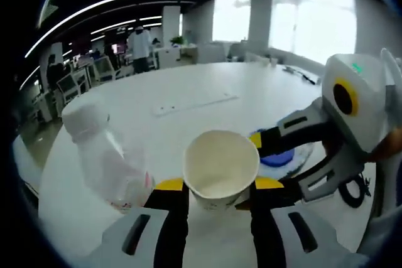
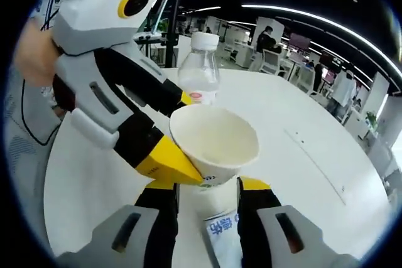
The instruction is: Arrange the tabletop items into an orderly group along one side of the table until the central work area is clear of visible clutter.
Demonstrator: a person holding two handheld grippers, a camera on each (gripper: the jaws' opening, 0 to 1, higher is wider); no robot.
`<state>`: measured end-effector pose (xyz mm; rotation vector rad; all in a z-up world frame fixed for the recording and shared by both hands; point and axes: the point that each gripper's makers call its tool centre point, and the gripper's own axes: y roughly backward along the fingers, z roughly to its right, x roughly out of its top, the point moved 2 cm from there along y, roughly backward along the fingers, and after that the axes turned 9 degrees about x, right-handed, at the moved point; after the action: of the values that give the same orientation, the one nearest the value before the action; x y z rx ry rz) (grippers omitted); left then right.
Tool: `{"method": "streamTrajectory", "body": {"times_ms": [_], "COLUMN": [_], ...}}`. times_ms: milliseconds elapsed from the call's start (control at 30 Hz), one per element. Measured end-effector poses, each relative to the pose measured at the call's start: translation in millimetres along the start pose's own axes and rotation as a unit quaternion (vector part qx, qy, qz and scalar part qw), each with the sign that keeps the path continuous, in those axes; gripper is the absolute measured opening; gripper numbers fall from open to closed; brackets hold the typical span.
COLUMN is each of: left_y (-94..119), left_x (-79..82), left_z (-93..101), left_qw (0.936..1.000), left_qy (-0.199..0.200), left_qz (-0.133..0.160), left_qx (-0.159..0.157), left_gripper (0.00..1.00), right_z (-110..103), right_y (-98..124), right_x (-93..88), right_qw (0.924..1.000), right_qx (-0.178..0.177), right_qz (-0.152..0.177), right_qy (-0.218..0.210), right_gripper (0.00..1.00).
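Paper cup (image 1: pixel 220 166), cream-white and open-topped, upright on the round white table (image 1: pixel 188 95), clamped at its lower wall between the yellow-tipped jaws of the left gripper (image 1: pixel 217 187). Same paper cup (image 2: pixel 214 142) in the right gripper view, with the left gripper (image 2: pixel 183 135) reaching in from the left, one yellow tip pressed against the cup's side. Just beside the cup, on its left in the left gripper view, a clear plastic bottle (image 1: pixel 105 155) with a white cap, leaning in that view, red print near its base. In the right gripper view the plastic bottle (image 2: pixel 200 73) stands behind the cup, white cap up, red-and-white label showing.

Right gripper (image 2: pixel 208 200) low in its own view, jaws parted around a clear packet with blue print (image 2: pixel 222 233) lying flat on the table (image 2: pixel 295 161); whether the pads actually pinch the packet, cannot tell. Right gripper (image 1: pixel 254 140) also seen from the left gripper view, entering from the right, jaws spread apart over a blue-and-white item (image 1: pixel 282 156) on the table, too hidden to name.

Black cable loop (image 1: pixel 353 191) near the table's right edge. Farther across the table, a flat pale strip (image 1: pixel 195 101). Office desks, chairs and people standing in the background.
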<state>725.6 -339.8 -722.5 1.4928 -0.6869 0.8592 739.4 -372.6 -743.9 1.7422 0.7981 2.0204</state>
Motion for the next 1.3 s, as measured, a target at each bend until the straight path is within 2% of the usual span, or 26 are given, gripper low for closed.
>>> {"method": "streamTrajectory", "body": {"times_ms": [200,300,400,567,700,1067,1200,1300], "left_y": [-16,-24,-30,-33,-36,-37,-39,-39], "left_x": [-3.3,-2.4,-2.3,-0.4,-1.9,-5.4,-12.0,-16.7], "left_z": [-5.8,-6.1,-5.9,-2.8,-3.7,0.9,-0.2,-3.0], "left_qw": [0.9998,0.9992,0.9989,0.9993,0.9993,0.9996,0.9995,0.9992], "left_qy": [0.018,0.037,0.045,0.037,0.031,0.022,0.016,0.027], "left_qz": [0.0,0.008,0.006,0.003,0.002,0.002,-0.02,-0.024], "left_qx": [0.008,0.009,0.013,0.011,0.019,0.018,0.017,0.019], "left_gripper": [0.35,0.34,0.34,0.34,0.34,0.35,0.34,0.34], "right_z": [3,2,3,8,8,3,-5,-12], "right_y": [1,4,9,18,25,42,52,58], "right_x": [-3.8,-7.4,-10.7,-19.2,-23.7,-36.0,-39.6,-41.7], "right_qw": [1.0,0.9996,0.9997,0.9989,0.9983,0.9956,0.9929,0.9925], "right_qx": [0.0,0.004,0.001,-0.009,-0.014,-0.024,-0.027,-0.028], "right_qz": [0.0,0.003,0.002,0.005,0.013,0.024,0.03,0.031], "right_qy": [-0.005,-0.029,-0.024,-0.046,-0.055,-0.087,-0.112,-0.115], "right_gripper": [0.33,0.34,0.35,0.36,0.36,0.36,0.37,0.38]}}
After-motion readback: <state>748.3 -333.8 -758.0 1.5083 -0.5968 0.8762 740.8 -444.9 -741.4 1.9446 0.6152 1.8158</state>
